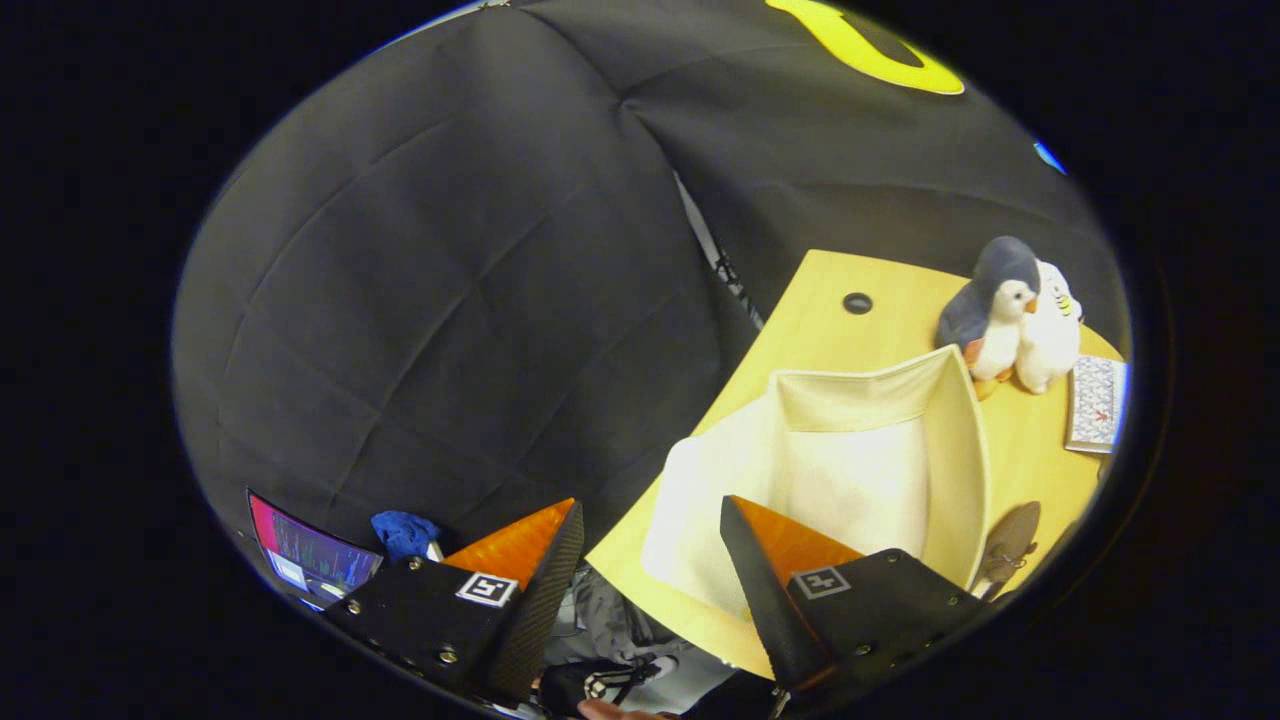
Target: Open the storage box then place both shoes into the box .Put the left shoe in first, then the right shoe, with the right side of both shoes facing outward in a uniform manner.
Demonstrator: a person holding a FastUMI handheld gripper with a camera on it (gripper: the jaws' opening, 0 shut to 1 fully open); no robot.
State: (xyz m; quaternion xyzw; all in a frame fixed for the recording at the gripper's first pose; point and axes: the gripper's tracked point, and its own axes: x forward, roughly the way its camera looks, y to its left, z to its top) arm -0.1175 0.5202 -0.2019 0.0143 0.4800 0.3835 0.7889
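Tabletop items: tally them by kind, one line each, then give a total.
Storage box, cream fabric, open: 1
Plush toys: 2, a grey penguin and a white toy side by side beyond the box
Patterned card or booklet: 1
Shoe, right of the box: 1
Total: 5
The gripper has open jaws holding nothing.

a pale wooden table [830,335] with a round cable hole [857,303] carries the open cream storage box [850,470], which lies just ahead of the gripper [650,525], whose fingers stand apart on nothing. beyond the box stand two plush penguins [1010,315] touching each other, with a patterned card [1095,405] beside them. a shoe [1008,545] lies just beside the box's wall.
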